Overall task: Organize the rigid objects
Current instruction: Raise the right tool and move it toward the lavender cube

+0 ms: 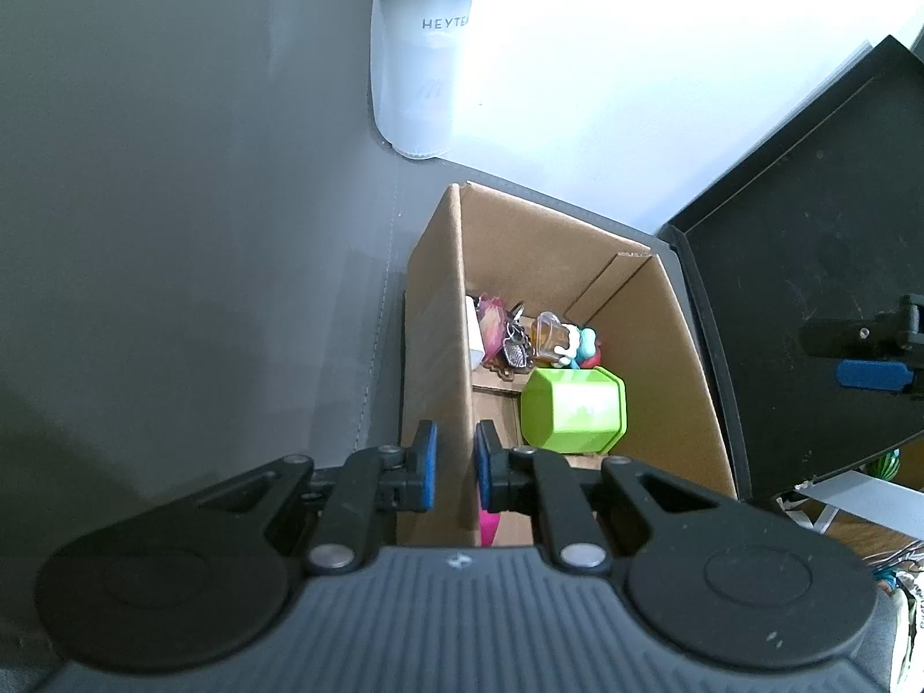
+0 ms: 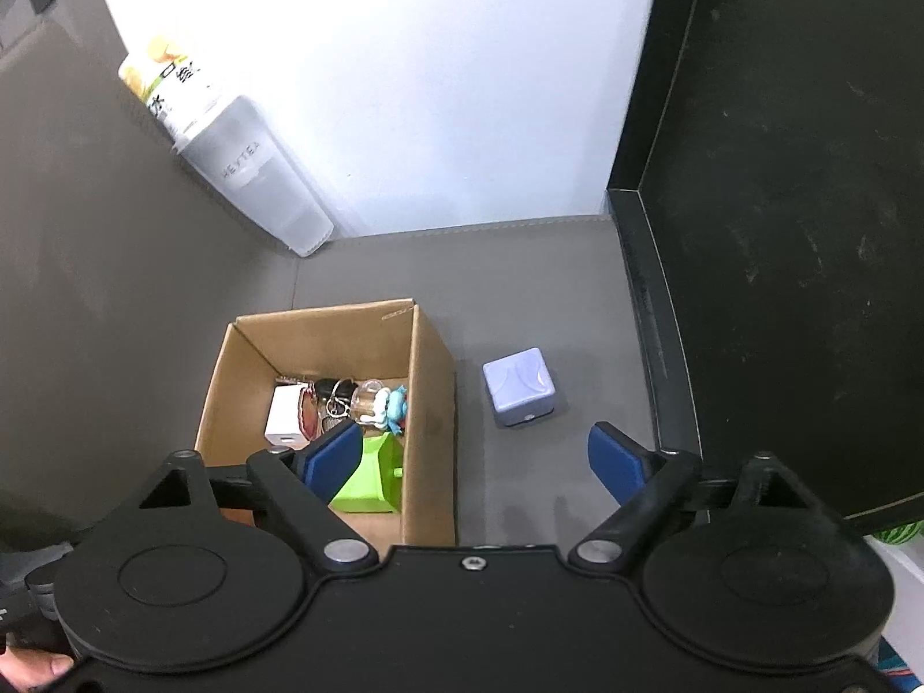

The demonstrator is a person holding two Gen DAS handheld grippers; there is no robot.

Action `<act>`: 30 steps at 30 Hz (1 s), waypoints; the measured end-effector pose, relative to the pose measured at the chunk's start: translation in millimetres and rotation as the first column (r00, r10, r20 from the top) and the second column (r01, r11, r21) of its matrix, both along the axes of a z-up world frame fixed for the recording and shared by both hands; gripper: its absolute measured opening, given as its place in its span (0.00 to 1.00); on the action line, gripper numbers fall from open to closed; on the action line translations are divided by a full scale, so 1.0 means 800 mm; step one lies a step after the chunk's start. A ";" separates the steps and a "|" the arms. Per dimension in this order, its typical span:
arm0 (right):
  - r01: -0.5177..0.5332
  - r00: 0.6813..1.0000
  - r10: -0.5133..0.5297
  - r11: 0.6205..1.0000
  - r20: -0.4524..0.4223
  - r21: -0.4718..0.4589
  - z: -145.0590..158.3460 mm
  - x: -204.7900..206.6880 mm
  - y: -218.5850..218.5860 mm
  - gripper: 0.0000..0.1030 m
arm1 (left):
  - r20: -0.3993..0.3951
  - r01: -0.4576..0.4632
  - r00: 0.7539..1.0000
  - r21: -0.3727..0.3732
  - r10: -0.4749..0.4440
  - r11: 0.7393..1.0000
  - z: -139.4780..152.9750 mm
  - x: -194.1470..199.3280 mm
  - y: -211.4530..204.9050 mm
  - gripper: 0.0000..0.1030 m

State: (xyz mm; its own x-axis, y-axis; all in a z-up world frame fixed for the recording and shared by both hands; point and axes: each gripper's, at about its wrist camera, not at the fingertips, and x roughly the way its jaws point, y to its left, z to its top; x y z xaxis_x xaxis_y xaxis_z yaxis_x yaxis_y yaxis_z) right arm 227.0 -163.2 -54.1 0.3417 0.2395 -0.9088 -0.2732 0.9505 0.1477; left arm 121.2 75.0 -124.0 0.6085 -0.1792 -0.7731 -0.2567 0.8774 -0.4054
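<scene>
Cardboard box (image 2: 430, 433) sits open-topped on the grey mat (image 2: 520, 289), and most of the small items are already down inside it. At its far end I can see a white block (image 2: 284, 424), a pinkish-red piece (image 2: 308, 418), a bunch of keys (image 2: 338, 404), a clear little bottle (image 2: 365, 398) and a blue-and-white figurine (image 2: 392, 404), all crowded together and touching. Nearer the front lies a lime-green container (image 2: 375, 476), tipped on its side on the box floor.

One item is not in the box: a pale lilac cube (image 2: 522, 386) stands on the mat just beside the box's right wall, apart from it.

The left gripper (image 1: 456, 462) is pinched tight on the box's left wall, one blue pad outside the cardboard and one inside, gripping the box by its edge. The right gripper (image 2: 473, 459) hovers above the box's right wall with its jaws spread wide and nothing between them; one blue pad is over the green container, the other over bare mat below the lilac cube.

A frosted white bottle (image 2: 260, 179) leans against the back wall, well away from the box, and a black monitor (image 2: 779, 231) stands to the right. A fingertip (image 2: 34, 667) shows at the lower left corner of the right gripper's view.
</scene>
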 end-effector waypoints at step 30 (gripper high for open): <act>0.004 0.996 -0.004 1.000 -0.087 0.006 -0.087 0.059 -0.022 0.85 | 0.006 -0.001 1.000 -0.012 0.001 1.000 0.002 -0.002 0.002 0.13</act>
State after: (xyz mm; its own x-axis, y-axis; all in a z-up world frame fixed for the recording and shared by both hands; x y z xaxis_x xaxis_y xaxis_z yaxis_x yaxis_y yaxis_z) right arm 274.0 -180.5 -123.4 0.2626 0.2435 -0.9337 -0.2553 0.9507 0.1761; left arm 119.7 76.6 -122.4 0.6133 -0.1875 -0.7672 -0.2552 0.8723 -0.4172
